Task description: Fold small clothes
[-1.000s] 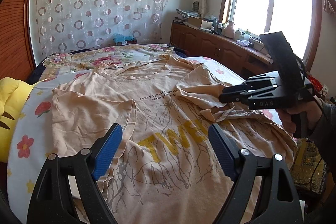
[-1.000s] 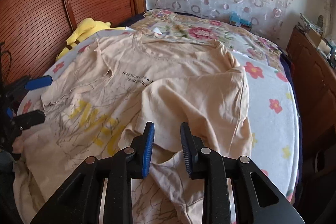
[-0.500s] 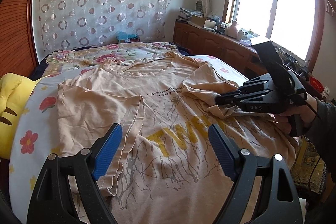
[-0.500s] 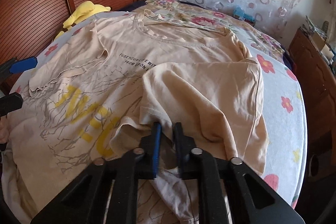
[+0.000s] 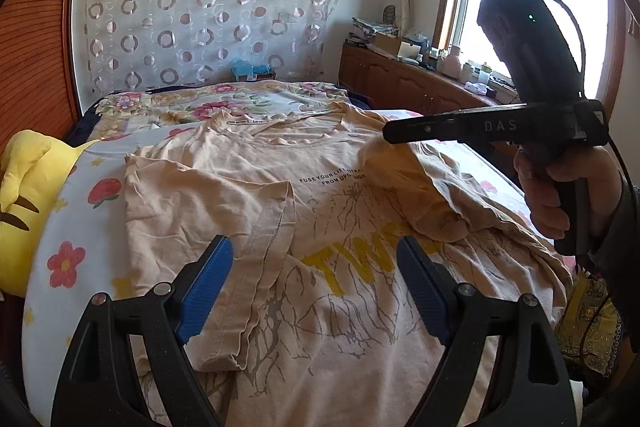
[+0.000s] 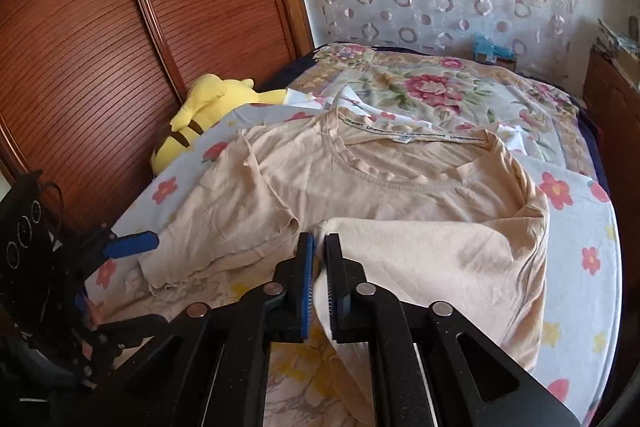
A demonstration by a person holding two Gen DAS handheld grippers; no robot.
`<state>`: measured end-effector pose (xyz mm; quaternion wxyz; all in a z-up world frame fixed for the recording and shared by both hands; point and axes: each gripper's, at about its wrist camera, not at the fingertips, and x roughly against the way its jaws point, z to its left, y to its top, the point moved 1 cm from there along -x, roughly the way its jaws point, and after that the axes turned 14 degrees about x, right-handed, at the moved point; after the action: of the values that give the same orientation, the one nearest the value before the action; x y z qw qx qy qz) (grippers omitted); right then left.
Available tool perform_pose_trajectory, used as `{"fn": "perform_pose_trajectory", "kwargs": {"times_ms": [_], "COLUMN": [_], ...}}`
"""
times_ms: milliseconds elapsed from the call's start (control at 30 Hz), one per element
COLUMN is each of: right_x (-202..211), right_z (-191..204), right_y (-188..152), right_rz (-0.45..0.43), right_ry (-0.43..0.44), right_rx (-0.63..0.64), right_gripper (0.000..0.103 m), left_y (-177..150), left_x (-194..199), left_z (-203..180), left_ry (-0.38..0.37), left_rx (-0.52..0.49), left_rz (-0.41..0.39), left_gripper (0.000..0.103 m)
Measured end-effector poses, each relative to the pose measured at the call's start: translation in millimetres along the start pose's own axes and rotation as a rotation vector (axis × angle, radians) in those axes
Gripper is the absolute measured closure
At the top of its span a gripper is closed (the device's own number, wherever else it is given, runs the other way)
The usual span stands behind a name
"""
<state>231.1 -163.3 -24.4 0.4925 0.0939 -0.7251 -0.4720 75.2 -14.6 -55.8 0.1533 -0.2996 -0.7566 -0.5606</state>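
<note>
Right gripper (image 6: 318, 259): jaws nearly together, have just eased slightly apart, yet clamped on a lifted fold of the peach T-shirt (image 6: 400, 195); cloth drapes from the pads. Left gripper (image 5: 314, 283): jaws wide apart, nothing between them, hovering over the shirt's print. Shirt lies spread, front up, on the floral bed (image 6: 580, 235).

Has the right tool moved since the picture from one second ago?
Yes. The right tool, clamped on the T-shirt's fold, has risen and moved left in the left wrist view, toward the collar; its jaws just loosened slightly.
</note>
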Motion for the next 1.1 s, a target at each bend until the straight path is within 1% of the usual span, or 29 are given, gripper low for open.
{"fn": "perform_pose_trajectory", "kwargs": {"times_ms": [33,67,167,233,300,433,567,633,700,867,900,933,1000,1100], "right_x": [0,-1,2,9,17,38,47,46,43,31,30,27,27,32], "right_z": [0,0,-1,0,2,10,14,18,20,13,14,14,18,18], "right_y": [-2,-6,-18,-27,-41,-71,-96,-104,-108,-112,-112,-112,-111,-110], "right_rz": [0.004,0.011,0.041,0.061,0.074,0.095,0.112,0.131,0.146,0.163,0.165,0.163,0.149,0.117], "right_ry": [-0.015,-0.036,-0.084,-0.138,-0.162,-0.191,-0.186,-0.197,-0.204,-0.218,-0.216,-0.211,-0.201,-0.171], "right_rx": [0.008,0.018,0.033,0.045,0.054,0.046,0.015,0.017,0.018,0.002,0.007,0.012,0.024,0.024], "right_gripper": [0.082,0.081,0.081,0.081,0.081,0.081,0.081,0.081,0.081,0.081,0.083,0.093,0.099,0.100], "left_y": [0,-1,-1,-2,-2,-3,-3,-4,-3,-1,-1,-1,-1,-2], "left_x": [0,0,0,1,0,2,2,3,5,10,10,11,11,11], "left_z": [0,0,-1,0,-1,0,1,3,7,23,25,27,32,37], "left_ry": [0.002,0.002,0.003,0.002,0.002,0.006,0.015,0.022,0.047,0.071,0.077,0.080,0.082,0.087], "left_rx": [-0.002,-0.003,0.000,0.002,0.005,0.003,0.001,0.003,0.015,0.047,0.051,0.055,0.067,0.082], "left_rz": [0.001,0.000,-0.001,-0.006,-0.007,-0.007,-0.002,-0.003,-0.008,-0.021,-0.022,-0.023,-0.022,-0.021], "left_gripper": [0.018,0.018,0.018,0.018,0.018,0.018,0.018,0.018,0.018,0.018,0.018,0.018,0.018,0.018]}}
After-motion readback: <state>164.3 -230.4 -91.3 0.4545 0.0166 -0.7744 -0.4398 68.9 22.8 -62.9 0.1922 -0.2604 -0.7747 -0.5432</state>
